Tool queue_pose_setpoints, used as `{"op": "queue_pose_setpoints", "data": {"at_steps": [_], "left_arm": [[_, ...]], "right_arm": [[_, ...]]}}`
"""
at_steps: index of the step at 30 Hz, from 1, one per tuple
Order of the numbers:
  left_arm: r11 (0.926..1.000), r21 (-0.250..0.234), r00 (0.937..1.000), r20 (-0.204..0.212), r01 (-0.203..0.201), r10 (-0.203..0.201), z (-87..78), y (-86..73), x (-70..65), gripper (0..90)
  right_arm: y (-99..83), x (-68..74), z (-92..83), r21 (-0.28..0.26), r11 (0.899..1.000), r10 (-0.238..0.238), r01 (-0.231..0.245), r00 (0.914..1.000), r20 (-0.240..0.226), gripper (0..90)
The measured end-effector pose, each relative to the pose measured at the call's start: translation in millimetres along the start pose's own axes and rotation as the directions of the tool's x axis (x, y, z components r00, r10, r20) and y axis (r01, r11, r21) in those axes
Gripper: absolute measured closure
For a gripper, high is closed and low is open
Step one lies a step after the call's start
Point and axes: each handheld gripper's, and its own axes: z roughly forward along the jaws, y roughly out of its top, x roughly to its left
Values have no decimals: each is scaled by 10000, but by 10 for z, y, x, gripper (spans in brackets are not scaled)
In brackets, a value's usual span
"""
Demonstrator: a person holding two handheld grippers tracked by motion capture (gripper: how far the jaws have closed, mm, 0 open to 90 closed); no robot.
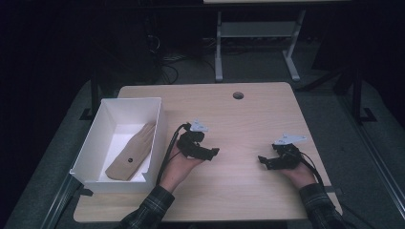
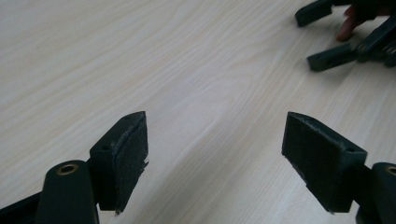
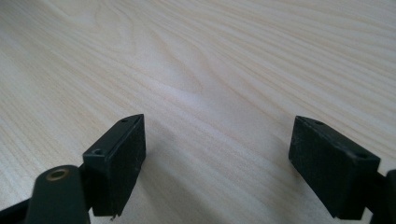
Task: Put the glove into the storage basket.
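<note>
A tan glove [image 1: 132, 152] lies flat inside a white box [image 1: 95, 145] on the left part of the wooden table [image 1: 239, 119]. My left gripper [image 1: 213, 152] is just right of the box, low over the table and pointing right; in the left gripper view it [image 2: 215, 154] stands open with only bare wood between its jaws. My right gripper [image 1: 263, 161] rests near the table's right side, pointing left; in the right gripper view it [image 3: 217, 158] is open and empty too. The right gripper's jaws [image 2: 345, 42] and a fingertip show far off in the left gripper view.
A round cable hole [image 1: 238, 95] sits near the table's far edge. Beyond the table stand the legs of another desk [image 1: 258, 43] with cables on a dark floor. Bare wood lies between the two grippers.
</note>
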Motion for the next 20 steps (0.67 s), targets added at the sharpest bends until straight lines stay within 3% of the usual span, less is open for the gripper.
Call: {"op": "queue_pose_setpoints", "data": {"at_steps": [4,10,16,20], "left_arm": [[9998,188,10000,-50,42,-41,107,-135,18,221],[9990,381,9994,-243,-231,240,249,-298,34,221],[9968,723,9987,-354,-331,358,319,-370,29,220],[9933,949,9965,-444,-659,704,337,-389,32,219]], "right_arm": [[0,0,0,-2,10000,1,-1,10000,10,185],[0,0,0,-6,10000,-3,3,10000,9,185],[0,1,0,-6,10000,0,0,10000,11,184],[0,0,0,-6,10000,1,-1,10000,6,185]]}}
